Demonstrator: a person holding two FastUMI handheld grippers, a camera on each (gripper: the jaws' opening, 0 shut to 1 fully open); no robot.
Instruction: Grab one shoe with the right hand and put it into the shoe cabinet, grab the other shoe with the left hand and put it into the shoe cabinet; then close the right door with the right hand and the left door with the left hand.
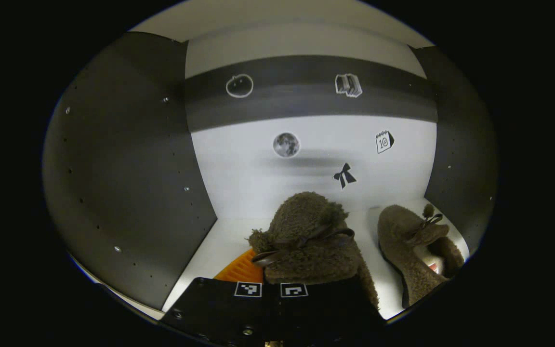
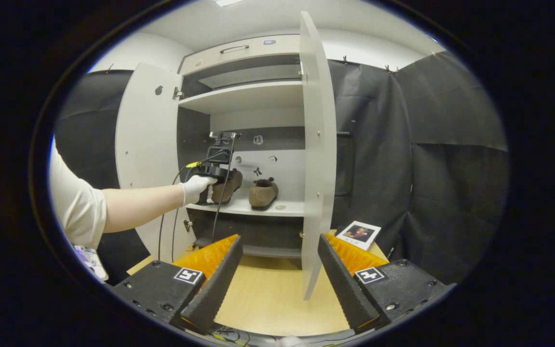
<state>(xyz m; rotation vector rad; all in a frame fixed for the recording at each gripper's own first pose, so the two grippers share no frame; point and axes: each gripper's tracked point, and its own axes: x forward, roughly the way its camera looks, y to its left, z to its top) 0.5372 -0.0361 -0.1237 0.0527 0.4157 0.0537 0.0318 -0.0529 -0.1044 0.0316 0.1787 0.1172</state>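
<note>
The shoe cabinet (image 2: pixel 253 96) stands with both doors open. One fuzzy brown shoe (image 1: pixel 415 253) already rests at the shelf's right end. The left gripper (image 1: pixel 272 289) clasps the second shoe (image 1: pixel 306 241) over the shelf; the right gripper (image 2: pixel 280 270) hangs released, empty.

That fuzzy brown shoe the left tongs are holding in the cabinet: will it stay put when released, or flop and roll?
The fuzzy brown slipper-style shoe with a ribbon bow looks soft and plush, so it probably squashes under the left tongs and springs back. It is likely light. Its mate, the second fuzzy brown shoe, sits steadily on the white cabinet shelf, so rolling seems unlikely.
</note>
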